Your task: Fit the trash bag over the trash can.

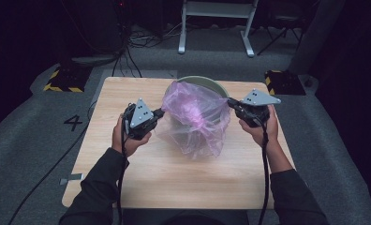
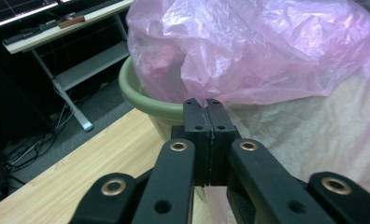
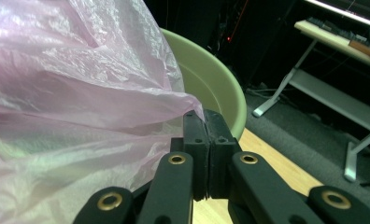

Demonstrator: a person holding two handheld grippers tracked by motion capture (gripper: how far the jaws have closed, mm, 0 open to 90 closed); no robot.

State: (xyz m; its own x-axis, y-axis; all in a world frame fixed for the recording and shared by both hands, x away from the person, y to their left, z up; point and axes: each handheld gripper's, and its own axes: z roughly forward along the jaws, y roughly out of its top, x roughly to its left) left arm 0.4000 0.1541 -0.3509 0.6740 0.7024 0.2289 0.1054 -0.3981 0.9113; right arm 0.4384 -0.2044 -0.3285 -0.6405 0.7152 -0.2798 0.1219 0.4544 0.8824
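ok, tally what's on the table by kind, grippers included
Pink plastic bag: 1
Green bin: 1
Grippers: 2, the left gripper and the right gripper, each shut on the bag's edge
Total: 4

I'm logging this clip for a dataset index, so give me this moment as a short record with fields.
setting: wooden table, person working with two handheld grippers
main object: pink plastic bag, draped over a green bin
left gripper: shut on the bag's edge
right gripper: shut on the bag's opposite edge
bag state: crumpled, spread between the grippers, partly covering the bin's rim
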